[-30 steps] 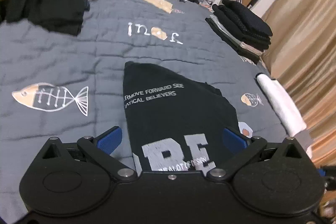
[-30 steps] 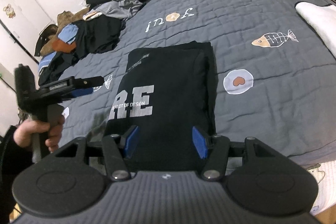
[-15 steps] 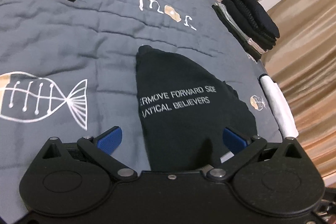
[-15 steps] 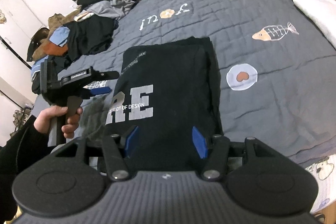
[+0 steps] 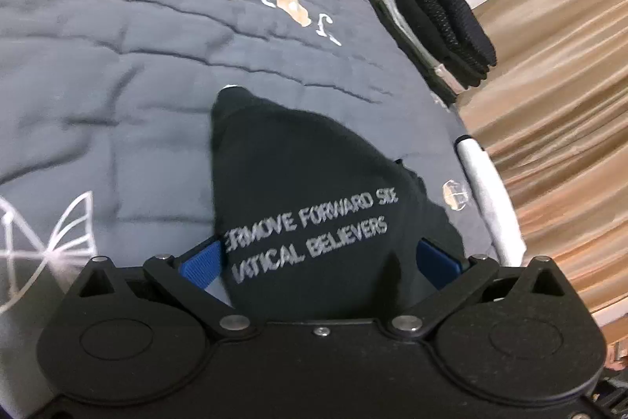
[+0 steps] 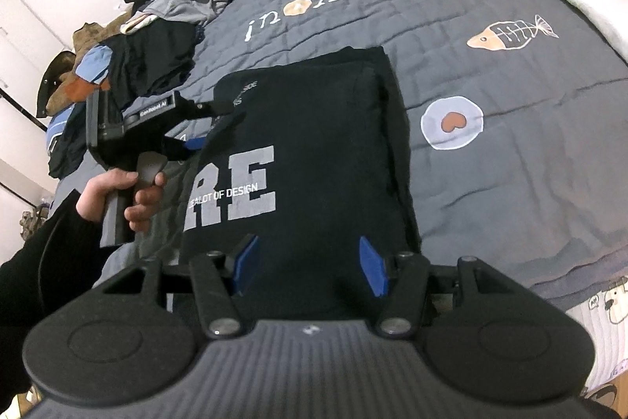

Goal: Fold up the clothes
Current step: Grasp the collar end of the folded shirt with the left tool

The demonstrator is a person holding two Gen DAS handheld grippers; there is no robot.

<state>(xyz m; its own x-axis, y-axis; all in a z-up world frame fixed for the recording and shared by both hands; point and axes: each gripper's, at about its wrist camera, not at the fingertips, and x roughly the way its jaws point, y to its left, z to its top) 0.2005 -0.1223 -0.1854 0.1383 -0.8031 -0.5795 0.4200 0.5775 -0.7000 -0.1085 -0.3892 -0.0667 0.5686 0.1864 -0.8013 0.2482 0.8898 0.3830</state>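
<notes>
Grey quilted bedspread (image 6: 490, 183) with printed motifs: fish skeleton (image 6: 510, 32) at 2 o'clock, fried-egg disc (image 6: 451, 122) at 3 o'clock, cursive lettering (image 6: 292, 11) at 12 o'clock. Tan curtain (image 5: 557, 112) at 3 o'clock in the left wrist view.
</notes>
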